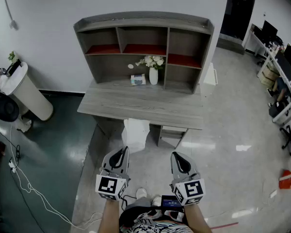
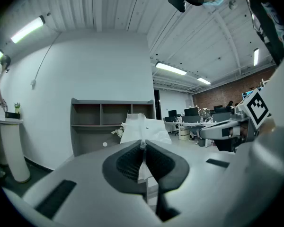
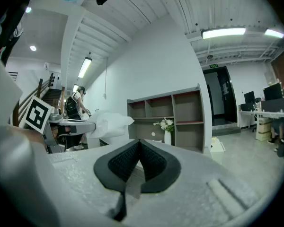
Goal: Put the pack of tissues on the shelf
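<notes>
Overhead, left gripper and right gripper both clenched, empty — pack of tissues on desk

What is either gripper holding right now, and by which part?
Nothing. The left gripper and right gripper are both shut and empty; the pack of tissues lies on the desk.

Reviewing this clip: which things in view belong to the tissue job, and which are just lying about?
For the job:
pack of tissues, lying on the desk
shelf
left gripper and right gripper, both shut, nothing held

Just lying about:
vase of flowers
white pedestal
floor cables
</notes>
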A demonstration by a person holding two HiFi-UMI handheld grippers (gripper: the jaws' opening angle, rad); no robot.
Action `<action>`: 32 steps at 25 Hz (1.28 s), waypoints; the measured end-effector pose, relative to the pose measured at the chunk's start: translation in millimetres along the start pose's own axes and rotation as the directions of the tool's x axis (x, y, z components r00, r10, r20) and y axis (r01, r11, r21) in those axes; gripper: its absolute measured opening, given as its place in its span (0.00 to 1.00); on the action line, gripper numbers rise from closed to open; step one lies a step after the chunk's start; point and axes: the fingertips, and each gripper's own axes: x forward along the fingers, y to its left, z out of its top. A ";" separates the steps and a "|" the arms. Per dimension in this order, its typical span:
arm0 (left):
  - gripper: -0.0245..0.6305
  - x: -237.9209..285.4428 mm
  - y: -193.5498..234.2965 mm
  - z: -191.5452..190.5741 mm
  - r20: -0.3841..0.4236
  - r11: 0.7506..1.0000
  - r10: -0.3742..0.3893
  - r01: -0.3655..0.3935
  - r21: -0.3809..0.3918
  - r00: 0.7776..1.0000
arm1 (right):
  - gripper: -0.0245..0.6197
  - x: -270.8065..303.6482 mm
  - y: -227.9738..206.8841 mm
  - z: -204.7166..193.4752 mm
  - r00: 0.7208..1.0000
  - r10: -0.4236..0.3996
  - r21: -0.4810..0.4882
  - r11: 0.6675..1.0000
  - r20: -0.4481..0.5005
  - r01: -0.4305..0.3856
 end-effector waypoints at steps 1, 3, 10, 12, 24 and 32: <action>0.05 -3.8 1.9 3.4 0.007 1.000 0.004 -0.004 0.001 1.000 | 0.04 -1.8 2.6 2.0 1.000 -0.003 0.000 1.000 0.003 0.003; 0.05 -11.6 4.9 9.7 0.021 1.000 0.010 -0.010 0.001 1.000 | 0.04 -5.7 8.0 5.0 1.000 -0.007 -0.001 1.000 0.008 0.007; 0.05 -31.8 2.0 14.9 0.038 1.000 0.019 -0.019 0.004 0.999 | 0.04 -19.3 19.7 7.4 1.000 -0.011 -0.002 1.000 0.019 0.011; 0.05 -32.5 -0.5 17.5 0.041 1.000 0.013 -0.014 0.009 0.999 | 0.04 -20.8 17.6 8.9 1.000 -0.019 0.003 1.000 0.023 0.019; 0.05 -6.0 18.7 31.2 0.041 1.000 0.018 -0.017 -0.017 0.999 | 0.04 17.7 -8.1 31.8 0.998 0.009 -0.019 1.000 0.070 -0.007; 0.05 48.0 41.3 40.4 0.063 0.999 0.045 -0.046 0.009 0.997 | 0.04 61.2 -46.5 47.0 0.993 0.022 0.067 0.997 0.120 -0.030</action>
